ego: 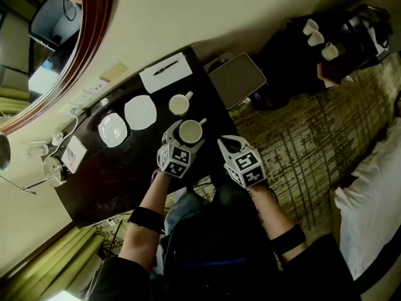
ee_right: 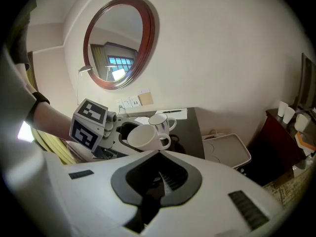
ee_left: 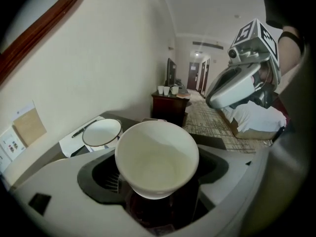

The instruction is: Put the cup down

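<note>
- The left gripper (ego: 183, 142) was clamped on the plain white ceramic cup (ego: 191, 131), with its jaws wide on either side of the lower body. The left gripper view looked straight into the cup's empty bowl.
- The right gripper (ego: 229, 146) had its jaws together on nothing. In the head view it hung at about 4 o'clock from the cup, near it but apart.
- The cup was over the near right part of the dark glossy tabletop (ego: 125, 174), with its handle toward 1 o'clock. In the right gripper view it leaned, mouth tipped toward 10 o'clock. It seemed clear of the surface, though contact could not be ruled out.
- The coming move turned on what lay straight below, which was bare tabletop. A second white cup with a thin dark rim (ego: 180, 104) stood just beside it at 11 o'clock.
- Setting it down probably called for bringing the cup's axis upright and lowering it without drifting toward 11 o'clock. Only the left hand carried the cup, so the release looked to be its job.
- Farther out, a white squarish saucer (ego: 140, 111) lay at 10 o'clock. A white notepad (ego: 165, 75) with a black pen (ego: 166, 68) lay at 12 o'clock.
- No brand or writing could be read. The print on a small white card (ego: 74, 152) at the tabletop's far left was too small to make out.
</note>
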